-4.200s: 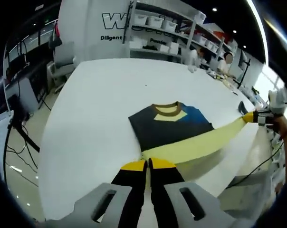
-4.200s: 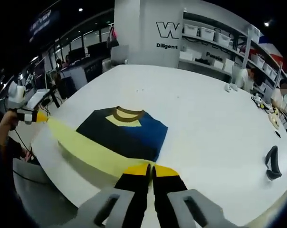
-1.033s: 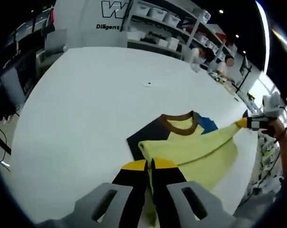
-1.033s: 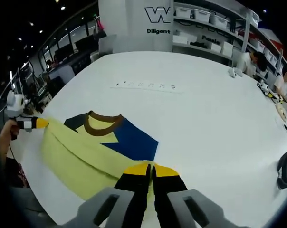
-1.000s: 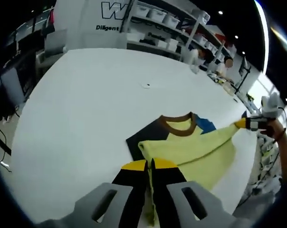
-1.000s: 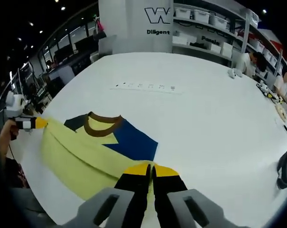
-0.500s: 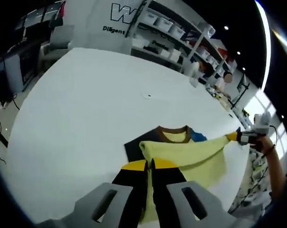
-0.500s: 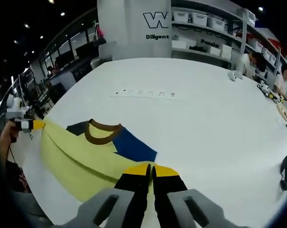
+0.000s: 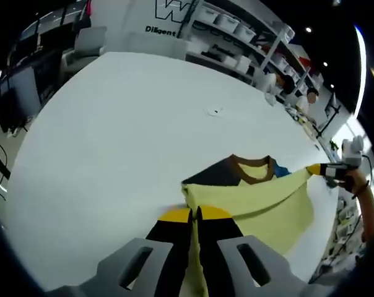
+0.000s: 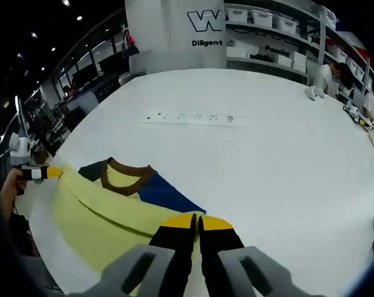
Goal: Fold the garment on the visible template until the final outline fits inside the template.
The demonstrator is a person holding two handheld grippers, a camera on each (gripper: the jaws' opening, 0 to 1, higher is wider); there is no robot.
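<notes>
left gripper clamps garment hem | right gripper likewise, apparently | table

We hold the left tongs and right tongs with jaws pressed together, arms spread wide, each hand gripping its handle.
</notes>
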